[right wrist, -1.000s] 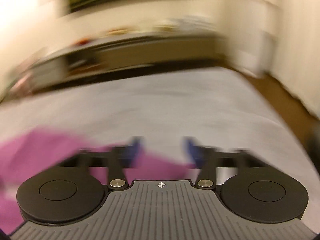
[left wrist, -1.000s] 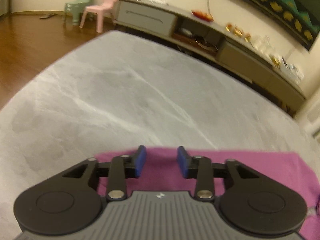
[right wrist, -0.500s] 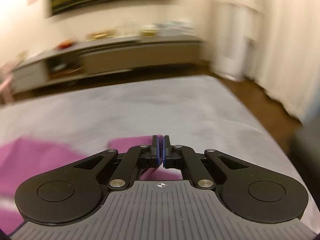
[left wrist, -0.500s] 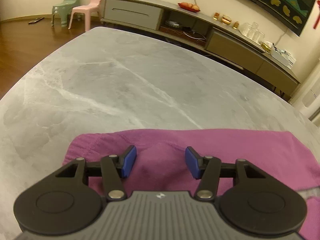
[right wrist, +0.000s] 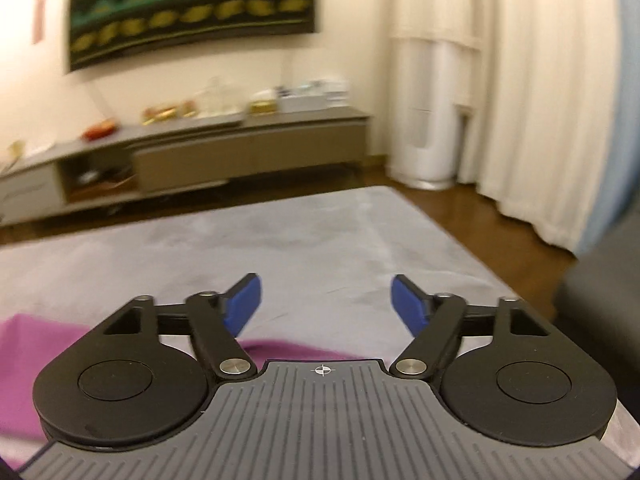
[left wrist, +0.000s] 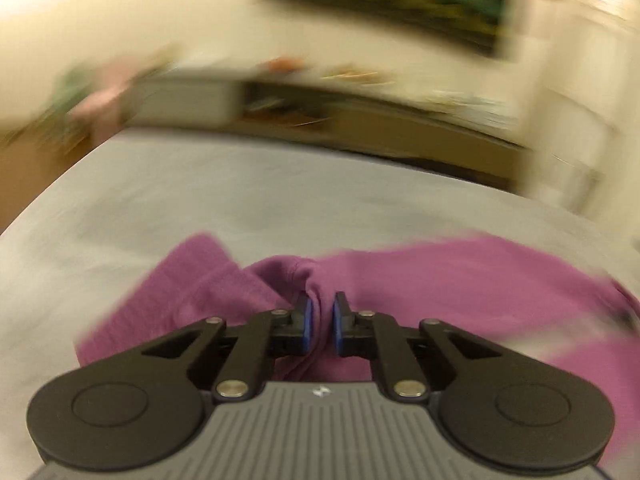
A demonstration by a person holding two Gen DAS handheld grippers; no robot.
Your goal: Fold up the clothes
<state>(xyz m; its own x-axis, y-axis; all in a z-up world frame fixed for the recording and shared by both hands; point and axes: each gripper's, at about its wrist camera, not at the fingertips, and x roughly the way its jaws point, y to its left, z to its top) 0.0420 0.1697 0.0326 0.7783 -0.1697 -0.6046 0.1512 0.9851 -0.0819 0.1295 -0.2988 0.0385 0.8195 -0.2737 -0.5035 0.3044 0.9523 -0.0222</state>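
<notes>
- Your left gripper [left wrist: 321, 322] clamps a pinched ridge of the purple garment [left wrist: 460, 284], its blue pads [left wrist: 306, 322] pressed close on either side of the bunched cloth.
- The garment lies on the grey marble-look table [left wrist: 240, 196] with its long axis running left to right across the left wrist view; one end reaches out at the far left, and the rest stretches off toward the right edge.
- The fold you hold rises in a hump just ahead of the pads, while the cloth around it stays low on the table.
- The left view is heavily blurred, so finer detail of the fabric cannot be told.
- Your right gripper [right wrist: 326, 308] stands wide open above the tabletop [right wrist: 320, 248], its blue pads [right wrist: 244, 300] well apart and holding nothing.
- In the right wrist view the purple garment [right wrist: 48, 344] shows at lower left and as a thin strip just under the gripper body.
- A long sideboard [right wrist: 248, 148] lines the wall beyond the table, with pale curtains [right wrist: 540, 100] to its right.
</notes>
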